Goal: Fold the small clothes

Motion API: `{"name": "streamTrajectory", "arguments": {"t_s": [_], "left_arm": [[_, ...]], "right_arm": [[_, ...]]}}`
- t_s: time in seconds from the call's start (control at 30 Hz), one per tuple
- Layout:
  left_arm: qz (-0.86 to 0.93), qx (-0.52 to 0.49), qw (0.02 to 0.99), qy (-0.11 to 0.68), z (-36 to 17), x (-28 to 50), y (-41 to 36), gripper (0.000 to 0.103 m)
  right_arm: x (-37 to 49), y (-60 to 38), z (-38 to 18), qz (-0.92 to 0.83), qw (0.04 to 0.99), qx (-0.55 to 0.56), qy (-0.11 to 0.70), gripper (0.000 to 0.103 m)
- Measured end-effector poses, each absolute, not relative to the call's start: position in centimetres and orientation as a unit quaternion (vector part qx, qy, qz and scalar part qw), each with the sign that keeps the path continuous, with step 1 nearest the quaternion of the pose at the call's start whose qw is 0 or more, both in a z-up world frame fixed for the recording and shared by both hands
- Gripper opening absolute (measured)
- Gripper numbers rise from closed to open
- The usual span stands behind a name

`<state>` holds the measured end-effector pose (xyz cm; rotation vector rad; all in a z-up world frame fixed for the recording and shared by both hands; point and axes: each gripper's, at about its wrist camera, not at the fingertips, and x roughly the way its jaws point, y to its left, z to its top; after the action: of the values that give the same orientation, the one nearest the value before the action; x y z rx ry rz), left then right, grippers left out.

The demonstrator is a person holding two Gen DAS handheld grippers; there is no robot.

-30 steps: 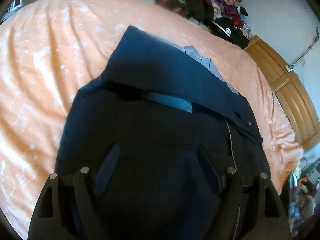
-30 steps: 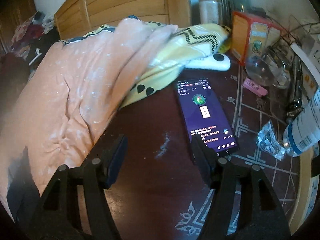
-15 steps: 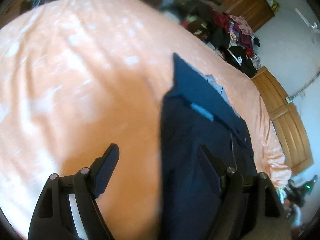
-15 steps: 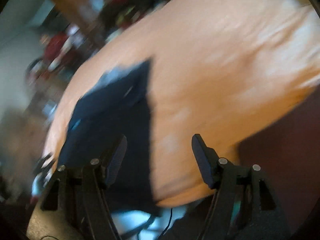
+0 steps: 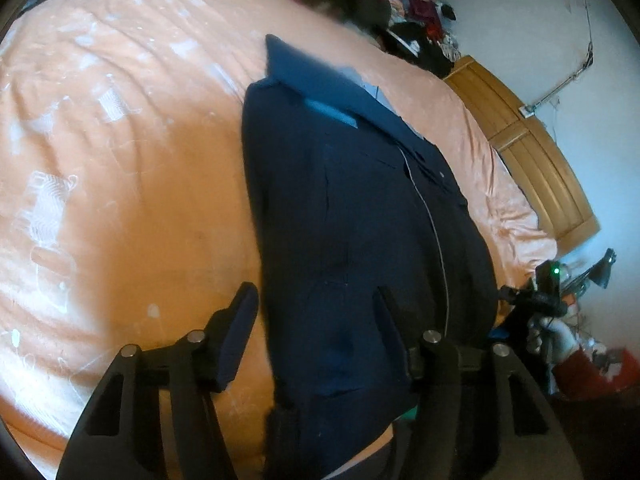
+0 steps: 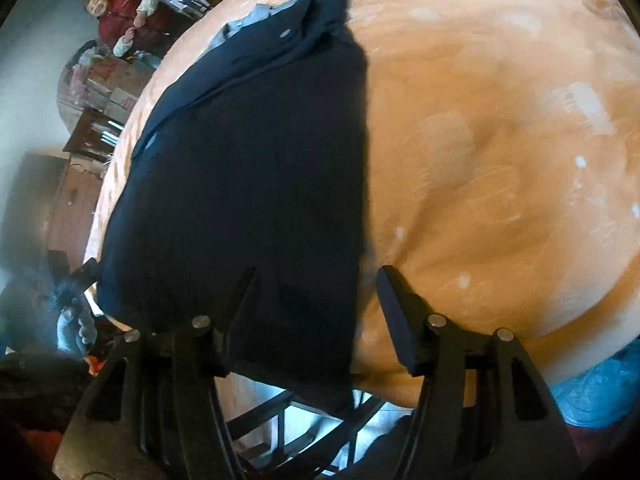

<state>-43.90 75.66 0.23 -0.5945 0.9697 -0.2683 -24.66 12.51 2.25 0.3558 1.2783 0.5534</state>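
Note:
A dark navy garment (image 5: pixel 352 216) lies folded on an orange bedspread (image 5: pixel 120 160), its collar end at the far side and its near end hanging slightly over the bed's edge. In the left wrist view, my left gripper (image 5: pixel 316 312) is open above the garment's near left edge, with nothing held. The right wrist view shows the same garment (image 6: pixel 248 168), and my right gripper (image 6: pixel 316 292) is open over its near right edge, empty. A thin white cord (image 5: pixel 432 224) runs along the garment.
A wooden headboard (image 5: pixel 532 152) stands at the far right of the bed. Piled clothes (image 5: pixel 400 8) lie beyond the bed. A person in red (image 6: pixel 128 12) is at the far side. Wooden furniture (image 6: pixel 76 200) stands to the left.
My right gripper swung from the dark table with the phone over to the bed and the garment. My left gripper shifted left off the garment's middle, then settled over its near left edge.

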Motion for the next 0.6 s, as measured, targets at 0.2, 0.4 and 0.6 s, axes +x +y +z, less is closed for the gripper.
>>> {"name": "streamTrajectory", "arguments": {"t_s": [0.2, 0.4, 0.6], "left_arm": [[-0.128, -0.259, 0.835, 0.468, 0.1, -43.4, 75.2, 0.059], [-0.124, -0.257, 0.837, 0.466, -0.1, -43.2, 75.3, 0.053], [-0.171, -0.262, 0.824, 0.472, -0.4, -42.1, 74.3, 0.021]], "right_arm": [[-25.1, 13.9, 2.0, 0.283, 0.737, 0.155, 0.594, 0.06], [-25.4, 12.8, 2.1, 0.27, 0.747, 0.171, 0.583, 0.054], [-26.0, 13.1, 1.4, 0.296, 0.731, 0.195, 0.583, 0.052]]}}
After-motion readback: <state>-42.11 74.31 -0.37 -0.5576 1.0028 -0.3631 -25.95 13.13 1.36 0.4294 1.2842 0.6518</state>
